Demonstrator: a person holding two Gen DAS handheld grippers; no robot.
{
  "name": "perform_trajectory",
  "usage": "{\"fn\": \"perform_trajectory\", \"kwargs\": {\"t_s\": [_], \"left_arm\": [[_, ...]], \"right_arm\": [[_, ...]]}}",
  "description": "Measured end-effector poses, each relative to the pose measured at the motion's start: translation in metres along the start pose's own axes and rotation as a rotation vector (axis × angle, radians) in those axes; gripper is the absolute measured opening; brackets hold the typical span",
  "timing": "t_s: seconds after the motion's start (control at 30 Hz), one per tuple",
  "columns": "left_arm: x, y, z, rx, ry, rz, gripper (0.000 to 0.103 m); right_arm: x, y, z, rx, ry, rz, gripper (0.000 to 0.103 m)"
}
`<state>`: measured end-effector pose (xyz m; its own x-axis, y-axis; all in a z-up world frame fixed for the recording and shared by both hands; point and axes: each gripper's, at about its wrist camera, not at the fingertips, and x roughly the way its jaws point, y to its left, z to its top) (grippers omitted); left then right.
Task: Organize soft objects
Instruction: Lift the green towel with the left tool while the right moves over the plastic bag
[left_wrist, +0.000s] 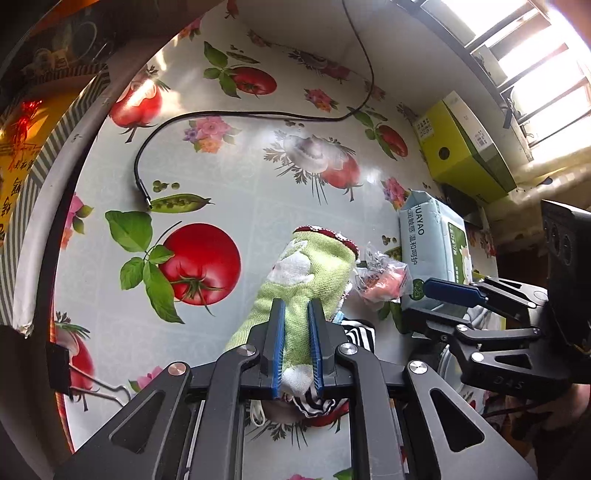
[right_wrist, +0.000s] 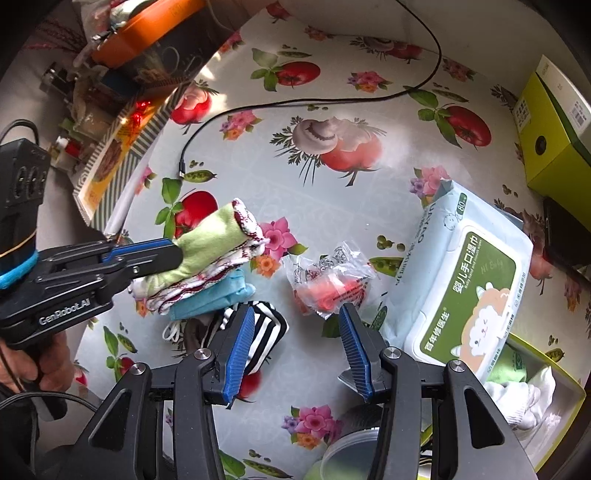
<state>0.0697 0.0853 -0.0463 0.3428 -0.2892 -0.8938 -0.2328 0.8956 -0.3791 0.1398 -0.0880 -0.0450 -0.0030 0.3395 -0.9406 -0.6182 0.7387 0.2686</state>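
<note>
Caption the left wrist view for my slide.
Left gripper clamps a green cloth above the floral tablecloth; wipes pack and right gripper alongside.

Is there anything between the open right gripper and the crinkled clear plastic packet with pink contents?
Nothing visible. The right gripper has open jaws, and the clear plastic packet lies just beyond its fingertips on the bare tablecloth.

Table centre free (right_wrist: 295, 192), wipes pack (right_wrist: 476, 295) blocks rt
</note>
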Motion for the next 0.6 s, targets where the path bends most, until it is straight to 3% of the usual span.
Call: {"fn": "perform_trajectory", "kwargs": {"t_s": [0.23,0.47,0.53,0.6], "left_arm": [[-0.005,0.012,-0.003,-0.034,-0.013,0.0,0.013],[-0.002,0.015,-0.007,-0.05,-0.007,-0.003,0.013],[-0.002,0.016,-0.008,-0.054,-0.005,-0.006,0.013],[-0.002,0.018,-0.008,-0.057,-0.004,-0.005,0.013]], "right_arm": [[0.034,0.005,0.015,-0.048,0.091,-0.105,0.047],[0.053,0.008,0.023,-0.076,0.106,-0.134,0.047],[0.051,0.01,0.023,-0.085,0.087,-0.126,0.044],[0.048,0.012,0.024,-0.104,0.075,-0.118,0.025]]}}
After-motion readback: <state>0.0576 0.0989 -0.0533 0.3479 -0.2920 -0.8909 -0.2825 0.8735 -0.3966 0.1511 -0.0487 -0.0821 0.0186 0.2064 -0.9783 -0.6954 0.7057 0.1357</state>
